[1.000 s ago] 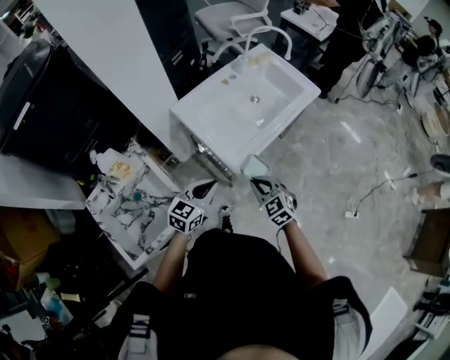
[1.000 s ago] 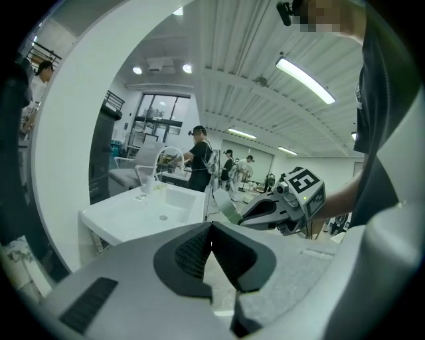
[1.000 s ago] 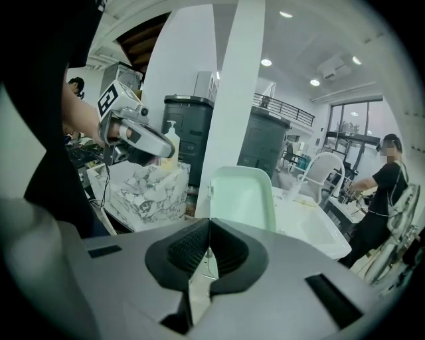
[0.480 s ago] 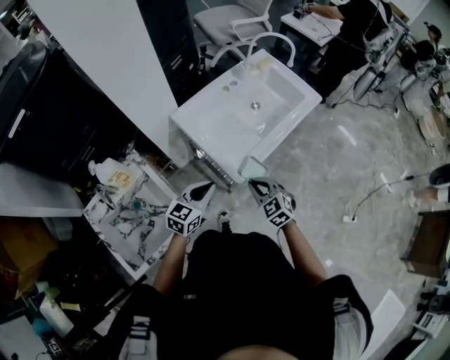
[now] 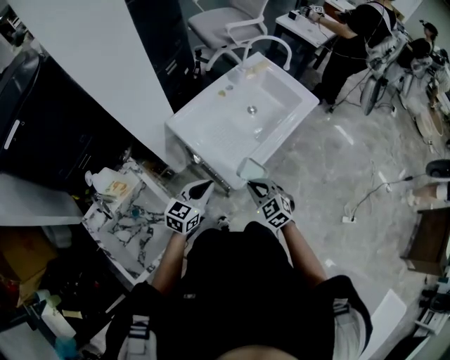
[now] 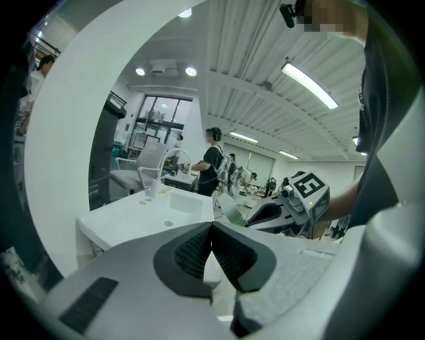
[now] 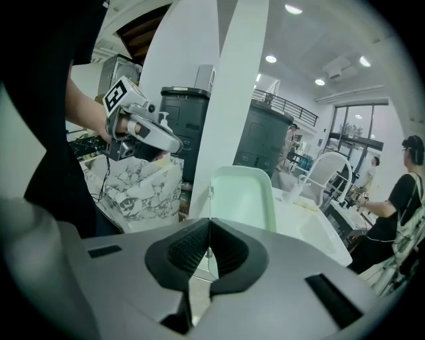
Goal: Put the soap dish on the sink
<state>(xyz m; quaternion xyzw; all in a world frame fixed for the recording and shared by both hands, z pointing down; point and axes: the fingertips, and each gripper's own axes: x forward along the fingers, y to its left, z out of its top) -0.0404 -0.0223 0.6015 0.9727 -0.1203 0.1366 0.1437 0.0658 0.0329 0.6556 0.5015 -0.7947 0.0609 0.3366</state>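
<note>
The pale green soap dish [image 5: 252,169] [image 7: 244,196] is held up by its near rim in my right gripper [image 5: 254,183] [image 7: 210,252], which is shut on it. It hangs just in front of the near corner of the white sink [image 5: 239,116] [image 7: 312,226] [image 6: 146,216]. My left gripper [image 5: 204,188] [image 6: 212,249] is shut with nothing between its jaws, left of the right one and short of the sink's front edge. The left gripper view shows the right gripper [image 6: 292,206] with the dish [image 6: 230,208] sticking out of it.
A marble-patterned box [image 5: 126,211] [image 7: 143,189] with bottles stands at my left. A chrome tap [image 5: 271,43] arches over the sink's far side. A white office chair [image 5: 225,21] and a person [image 5: 358,28] at a desk are beyond; cables lie on the floor [image 5: 351,162].
The view has shifted slightly; both grippers and the dish have edged a little closer to the sink's near corner. Both grips are unchanged.
</note>
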